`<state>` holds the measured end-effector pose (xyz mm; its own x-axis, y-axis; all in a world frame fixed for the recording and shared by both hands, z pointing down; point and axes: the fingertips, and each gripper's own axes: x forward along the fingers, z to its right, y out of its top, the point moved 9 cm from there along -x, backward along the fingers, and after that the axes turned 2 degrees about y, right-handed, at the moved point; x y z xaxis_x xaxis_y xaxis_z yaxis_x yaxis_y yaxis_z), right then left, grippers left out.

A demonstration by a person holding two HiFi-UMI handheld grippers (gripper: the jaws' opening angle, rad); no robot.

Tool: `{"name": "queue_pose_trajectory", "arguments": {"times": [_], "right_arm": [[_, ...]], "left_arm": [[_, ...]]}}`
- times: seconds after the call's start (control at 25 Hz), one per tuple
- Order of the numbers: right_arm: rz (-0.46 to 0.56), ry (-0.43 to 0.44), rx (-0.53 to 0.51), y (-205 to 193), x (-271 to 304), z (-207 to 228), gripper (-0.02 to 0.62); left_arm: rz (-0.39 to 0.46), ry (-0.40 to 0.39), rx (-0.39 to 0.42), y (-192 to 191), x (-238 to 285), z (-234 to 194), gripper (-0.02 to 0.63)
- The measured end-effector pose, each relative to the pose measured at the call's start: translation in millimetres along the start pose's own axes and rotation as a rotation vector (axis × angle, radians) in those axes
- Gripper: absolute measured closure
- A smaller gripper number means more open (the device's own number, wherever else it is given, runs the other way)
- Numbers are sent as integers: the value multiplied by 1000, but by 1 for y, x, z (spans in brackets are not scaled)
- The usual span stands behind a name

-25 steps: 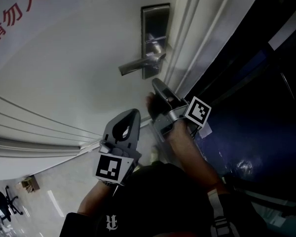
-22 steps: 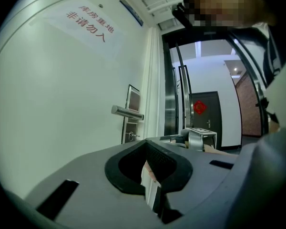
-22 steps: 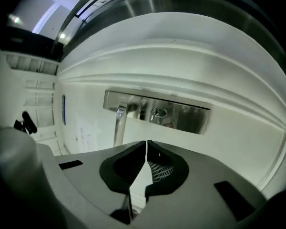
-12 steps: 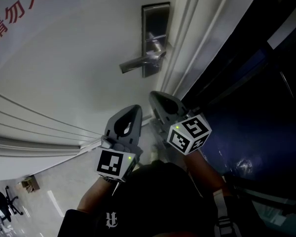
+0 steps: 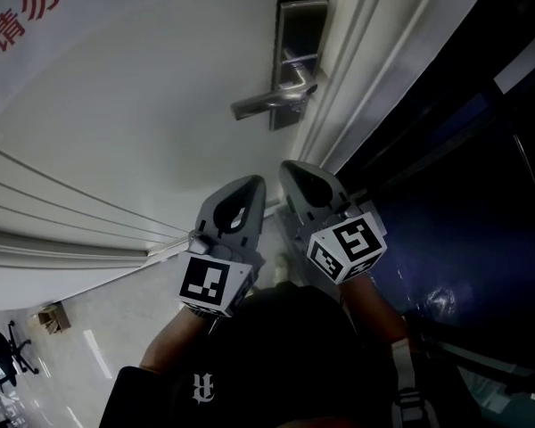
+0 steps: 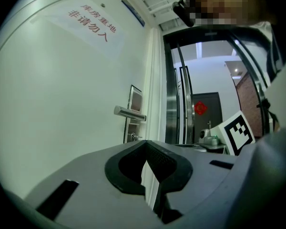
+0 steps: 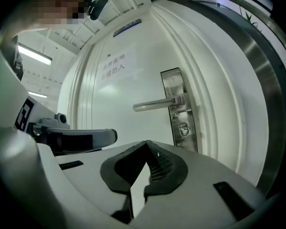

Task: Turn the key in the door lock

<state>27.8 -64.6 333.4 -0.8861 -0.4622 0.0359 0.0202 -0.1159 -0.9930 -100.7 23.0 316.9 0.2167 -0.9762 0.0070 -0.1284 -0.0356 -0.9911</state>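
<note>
The steel lock plate (image 5: 299, 56) with its lever handle (image 5: 269, 103) sits on a white door (image 5: 143, 123), near the door's edge. A small key (image 7: 183, 128) shows in the keyhole below the lever; in the left gripper view the key (image 6: 132, 137) is tiny. Both grippers hang side by side below the lock and touch nothing. My left gripper (image 5: 242, 190) is shut and empty, its tips (image 6: 145, 142) meeting. My right gripper (image 5: 296, 173) is also shut with nothing in it, its jaws (image 7: 147, 143) pointing at the lock plate (image 7: 177, 109) from a distance.
A paper sign with red characters (image 5: 36, 7) is stuck to the door. The moulded white door frame (image 5: 366, 78) runs beside the lock, with a dark glass panel (image 5: 464, 150) to its right. An office chair (image 5: 0, 355) stands on the floor far below left.
My right gripper has drawn back from the lever and lock and rolled so its marker cube faces up. The left gripper has barely moved. The lock sits higher in the head view.
</note>
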Motion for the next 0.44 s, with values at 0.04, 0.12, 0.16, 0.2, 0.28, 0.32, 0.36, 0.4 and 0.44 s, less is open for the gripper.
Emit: {"name": "queue_pose_trajectory", "arguments": {"times": [0.04,0.12,0.16,0.2,0.28,0.32,0.36,0.4,0.44], "right_arm": [[1,1,-1,0,0,0,581],[2,1,-5,0,1,0,581],[3,1,-5,1,1,0,581],[4,2,-5,1,1,0,580],[6,3,-6,1,2,-1,581],[6,4,-7,1,2,-1,581],[5,4,-8,1,2,-1,580],[5,4,-8,1,3,-1,581],[4,4,-9,1,3,-1,581]], "left_arm": [[0,1,-1,0,0,0,600],[0,2,-3,-1,0,-1,600],[1,3,-5,-1,0,-1,600],[1,3,-6,-2,0,-1,600],[1,4,-5,-2,0,-1,600],[0,5,-5,-2,0,-1,600],[0,6,-6,-2,0,-1,600],[0,7,-7,-2,0,-1,600],[0,8,-8,-2,0,-1,600]]}}
